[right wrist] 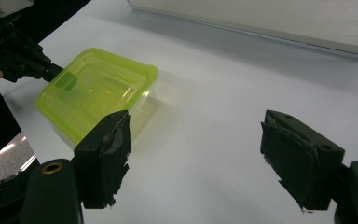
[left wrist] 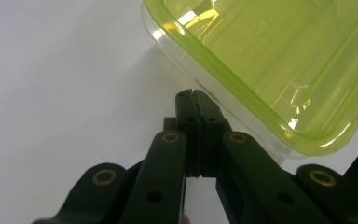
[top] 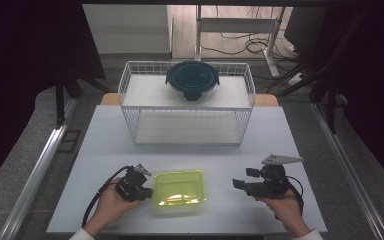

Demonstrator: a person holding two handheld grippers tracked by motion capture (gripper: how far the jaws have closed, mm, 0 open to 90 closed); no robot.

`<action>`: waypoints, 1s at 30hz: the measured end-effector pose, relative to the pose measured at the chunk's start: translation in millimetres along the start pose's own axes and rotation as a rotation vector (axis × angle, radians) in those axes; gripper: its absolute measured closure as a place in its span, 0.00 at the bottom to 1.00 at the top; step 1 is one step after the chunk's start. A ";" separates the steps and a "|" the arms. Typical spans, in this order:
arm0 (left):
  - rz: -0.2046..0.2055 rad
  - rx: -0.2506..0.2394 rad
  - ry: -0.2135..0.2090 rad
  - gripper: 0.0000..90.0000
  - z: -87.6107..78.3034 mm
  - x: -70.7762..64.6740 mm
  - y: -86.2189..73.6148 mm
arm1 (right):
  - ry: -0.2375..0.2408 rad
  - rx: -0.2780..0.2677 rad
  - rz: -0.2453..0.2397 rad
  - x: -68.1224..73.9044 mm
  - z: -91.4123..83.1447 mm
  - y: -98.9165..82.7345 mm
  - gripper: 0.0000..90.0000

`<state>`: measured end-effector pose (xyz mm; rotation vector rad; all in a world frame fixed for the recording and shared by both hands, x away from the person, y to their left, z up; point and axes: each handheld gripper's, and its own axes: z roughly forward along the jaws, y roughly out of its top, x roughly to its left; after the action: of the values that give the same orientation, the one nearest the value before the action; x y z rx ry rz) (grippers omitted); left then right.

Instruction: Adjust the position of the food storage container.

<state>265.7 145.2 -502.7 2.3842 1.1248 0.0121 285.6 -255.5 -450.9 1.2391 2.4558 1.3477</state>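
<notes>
A clear rectangular box with a yellow-green lid (top: 179, 187) lies flat near the table's front edge. My left gripper (top: 149, 193) is at the box's left side, jaws shut with nothing between them. In the left gripper view its tips (left wrist: 193, 95) are right against the box's clear wall, just under the lid rim (left wrist: 242, 88). My right gripper (top: 237, 184) is a short way right of the box, pointing toward it, apart from it. Its jaws stand open and empty (right wrist: 196, 140), with the box (right wrist: 93, 93) and the left gripper (right wrist: 51, 72) beyond them.
A white wire rack (top: 130, 95) stands at the back of the table. A round container with a dark teal lid (top: 192, 79) sits on its upper shelf. The rack's lower board (right wrist: 261, 18) is far ahead of the right gripper. Bare tabletop (top: 220, 155) lies between the rack and the box.
</notes>
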 end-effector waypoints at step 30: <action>-0.152 -0.296 -0.008 0.56 -36.2 14.5 -11.0 | 0.010 0.018 -0.027 10.5 11.7 -7.4 0.26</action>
<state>259.5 177.3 -478.8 2.0333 1.2065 0.1091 278.9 -242.5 -460.4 1.2020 2.4877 1.3316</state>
